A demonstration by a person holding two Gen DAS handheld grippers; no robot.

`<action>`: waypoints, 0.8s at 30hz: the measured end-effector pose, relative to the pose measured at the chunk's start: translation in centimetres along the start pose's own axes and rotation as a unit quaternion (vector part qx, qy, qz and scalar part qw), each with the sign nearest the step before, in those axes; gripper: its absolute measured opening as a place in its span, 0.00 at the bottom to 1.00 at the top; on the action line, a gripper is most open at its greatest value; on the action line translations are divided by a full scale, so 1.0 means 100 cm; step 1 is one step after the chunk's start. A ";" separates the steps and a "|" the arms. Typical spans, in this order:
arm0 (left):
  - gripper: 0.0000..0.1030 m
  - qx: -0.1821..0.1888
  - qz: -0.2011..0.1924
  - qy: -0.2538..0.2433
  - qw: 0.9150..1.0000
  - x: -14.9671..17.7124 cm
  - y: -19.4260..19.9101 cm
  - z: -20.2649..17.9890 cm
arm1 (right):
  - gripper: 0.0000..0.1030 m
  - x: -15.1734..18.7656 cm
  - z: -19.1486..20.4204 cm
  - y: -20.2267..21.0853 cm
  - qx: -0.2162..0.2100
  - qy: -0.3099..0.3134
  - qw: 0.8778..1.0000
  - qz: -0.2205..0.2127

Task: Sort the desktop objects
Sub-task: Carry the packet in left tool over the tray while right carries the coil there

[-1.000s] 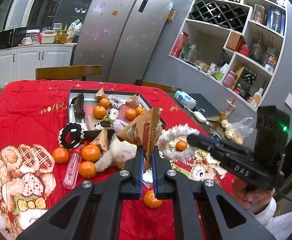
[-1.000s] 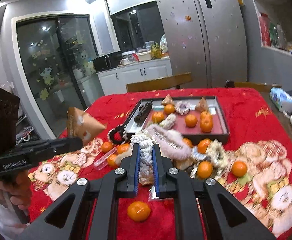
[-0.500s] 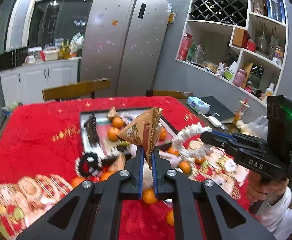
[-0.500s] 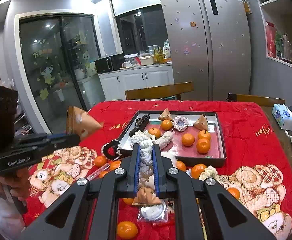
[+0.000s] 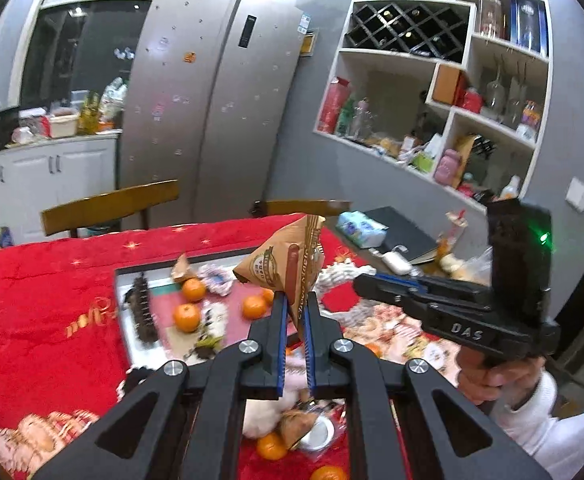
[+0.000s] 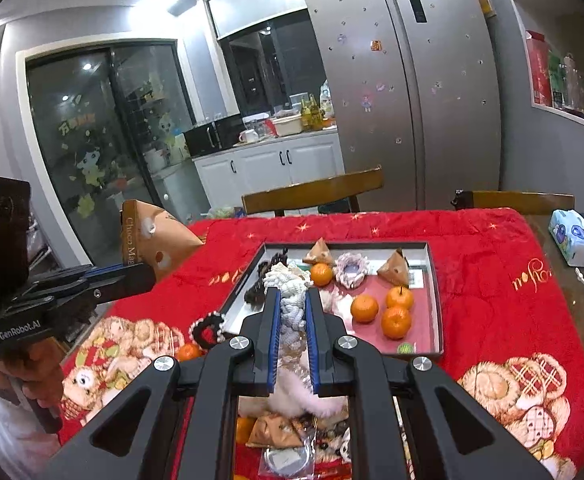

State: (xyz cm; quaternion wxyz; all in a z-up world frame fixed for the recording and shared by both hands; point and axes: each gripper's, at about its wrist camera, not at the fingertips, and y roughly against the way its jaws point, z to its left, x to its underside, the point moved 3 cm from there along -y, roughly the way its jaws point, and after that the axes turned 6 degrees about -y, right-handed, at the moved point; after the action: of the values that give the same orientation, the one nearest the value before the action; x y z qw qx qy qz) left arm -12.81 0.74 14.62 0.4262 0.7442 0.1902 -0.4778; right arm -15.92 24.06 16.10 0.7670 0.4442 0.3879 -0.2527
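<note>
the left tongs are pinched on the lower corner of a brown triangular snack packet, which stands up above the fingertips, in the air over the near edge of the tray. from the right wrist view the same packet shows out to the left, clear of the desk. the right tongs are pressed together on a white knitted scrunchie, a thick ropy loop that fills the gap between the blue pads and hangs down past them toward the pile of loose things below.

the packet looks light and crinkly, a sealed foil or paper pyramid with air inside. its flat crimped seam is the sensible place to grip, and that appears to be where it is held; squeezing the puffed body would likely let it slide or pop out. the scrunchie is soft and springy, not fragile at all, but it squashes a lot, so a grip across the whole thickness of the loop is safer than nipping a few strands.

the tray already holds several oranges, two more brown packets, a pinkish scrunchie and a dark hair clip. by my judgement both held things are on their way to join their own kind there. more oranges and packets lie on the red cloth near the camera.
</note>
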 end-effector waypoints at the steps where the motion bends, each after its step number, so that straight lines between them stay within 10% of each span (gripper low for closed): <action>1: 0.08 0.008 0.001 -0.001 1.000 -0.005 -0.001 0.002 | 0.12 -0.002 0.000 0.001 0.002 0.002 1.000 -0.003; 24: 0.08 -0.009 0.056 0.013 0.998 -0.023 -0.088 0.058 | 0.12 -0.034 -0.022 -0.060 0.017 0.004 1.000 0.008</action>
State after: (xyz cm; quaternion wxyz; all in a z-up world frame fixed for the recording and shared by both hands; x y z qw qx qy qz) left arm -23.19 1.28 11.62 0.4567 0.7559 0.1585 -0.4415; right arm -23.05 23.31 15.30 0.7596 0.4617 0.3830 -0.2513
